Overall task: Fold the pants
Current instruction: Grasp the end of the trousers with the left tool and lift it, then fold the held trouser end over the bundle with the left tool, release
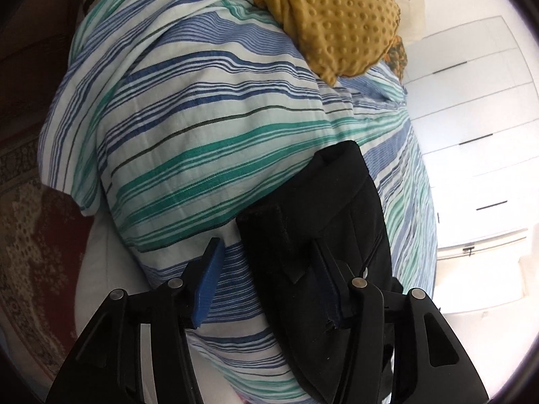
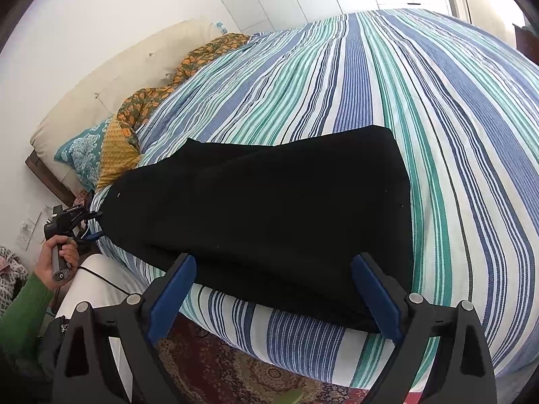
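Pants [image 2: 262, 212] lie part-folded along the bed's [image 2: 438, 107] near edge; left gripper [image 1: 269, 279] jaws half open astride one end, right gripper [image 2: 286, 289] jaws wide, gripping nothing, positioned for another fold.

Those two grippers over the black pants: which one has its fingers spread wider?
The right gripper: its blue fingers stand wide apart over the pants. The left gripper is narrower, one finger lying against the cloth's edge.
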Demonstrator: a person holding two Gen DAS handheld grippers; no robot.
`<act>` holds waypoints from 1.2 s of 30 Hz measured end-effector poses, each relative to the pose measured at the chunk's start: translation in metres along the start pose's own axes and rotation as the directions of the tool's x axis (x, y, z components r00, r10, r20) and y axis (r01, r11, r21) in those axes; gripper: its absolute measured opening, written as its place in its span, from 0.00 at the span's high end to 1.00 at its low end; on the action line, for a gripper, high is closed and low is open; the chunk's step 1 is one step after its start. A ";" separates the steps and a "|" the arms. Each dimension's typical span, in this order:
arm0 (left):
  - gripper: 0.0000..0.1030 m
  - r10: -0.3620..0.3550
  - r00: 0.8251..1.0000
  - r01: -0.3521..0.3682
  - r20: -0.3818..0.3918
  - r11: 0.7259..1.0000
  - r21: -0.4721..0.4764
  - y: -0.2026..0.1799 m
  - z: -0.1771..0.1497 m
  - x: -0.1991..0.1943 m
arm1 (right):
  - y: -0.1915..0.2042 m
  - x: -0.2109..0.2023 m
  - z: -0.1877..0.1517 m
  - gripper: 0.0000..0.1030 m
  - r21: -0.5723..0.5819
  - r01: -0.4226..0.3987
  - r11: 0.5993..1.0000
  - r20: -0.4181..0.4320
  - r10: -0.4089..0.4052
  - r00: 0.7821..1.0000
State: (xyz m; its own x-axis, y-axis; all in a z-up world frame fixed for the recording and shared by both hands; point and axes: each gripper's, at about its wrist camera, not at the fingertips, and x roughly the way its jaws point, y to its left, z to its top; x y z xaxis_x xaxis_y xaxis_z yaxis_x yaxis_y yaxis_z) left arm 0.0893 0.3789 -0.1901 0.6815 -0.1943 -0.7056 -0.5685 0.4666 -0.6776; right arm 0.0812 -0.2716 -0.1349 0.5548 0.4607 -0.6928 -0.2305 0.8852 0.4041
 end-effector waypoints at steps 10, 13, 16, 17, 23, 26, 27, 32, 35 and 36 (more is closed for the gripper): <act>0.48 -0.094 0.995 0.094 -0.036 0.995 -0.016 0.001 0.017 0.021 | 0.001 0.002 -0.001 0.09 -0.011 0.007 1.000 -0.004 -0.007 1.000; 0.40 -0.071 0.996 0.072 -0.057 0.997 0.021 -0.009 0.020 0.029 | 0.002 0.002 -0.001 0.08 -0.016 0.010 1.000 -0.005 -0.010 1.000; 0.67 -0.030 0.999 0.032 -0.024 0.996 0.089 -0.020 0.018 0.024 | 0.002 0.003 -0.001 0.08 -0.012 0.007 1.000 -0.004 -0.007 1.000; 0.76 -0.049 0.999 0.049 -0.010 0.994 0.097 -0.022 0.016 0.019 | 0.002 0.003 -0.001 0.08 -0.010 0.005 1.000 -0.004 -0.005 1.000; 0.81 -0.175 0.983 0.166 0.055 0.977 0.136 -0.063 -0.008 -0.029 | -0.002 0.002 0.001 0.08 0.009 -0.004 1.000 -0.003 0.004 1.000; 0.81 -0.237 0.971 0.212 0.043 0.926 0.314 -0.130 -0.043 -0.055 | -0.005 0.002 0.000 0.08 0.024 -0.012 1.000 0.001 0.012 1.000; 0.81 -0.247 0.968 0.217 0.033 0.899 0.380 -0.152 -0.058 -0.062 | -0.005 0.002 0.000 0.08 0.027 -0.013 1.000 0.002 0.013 1.000; 0.81 -0.248 0.965 0.237 -0.084 0.691 0.683 -0.257 -0.173 -0.053 | -0.004 0.004 0.001 0.08 0.035 -0.016 0.999 0.003 0.016 1.000; 0.80 -0.170 0.972 0.231 -0.163 0.566 0.791 -0.289 -0.246 -0.017 | -0.004 0.004 0.002 0.08 0.037 -0.021 0.999 0.006 0.021 1.000; 0.79 -0.124 0.972 0.237 -0.201 0.534 0.811 -0.295 -0.271 0.005 | -0.005 0.003 0.002 0.08 0.039 -0.024 0.999 0.007 0.024 1.000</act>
State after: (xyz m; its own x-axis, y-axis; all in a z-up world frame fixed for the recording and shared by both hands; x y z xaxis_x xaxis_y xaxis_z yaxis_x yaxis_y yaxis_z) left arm 0.1353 0.0062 -0.0503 0.6401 -0.4205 -0.6430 0.2313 0.9036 -0.3606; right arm 0.0853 -0.2745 -0.1378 0.5551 0.4812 -0.6785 -0.2126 0.8707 0.4435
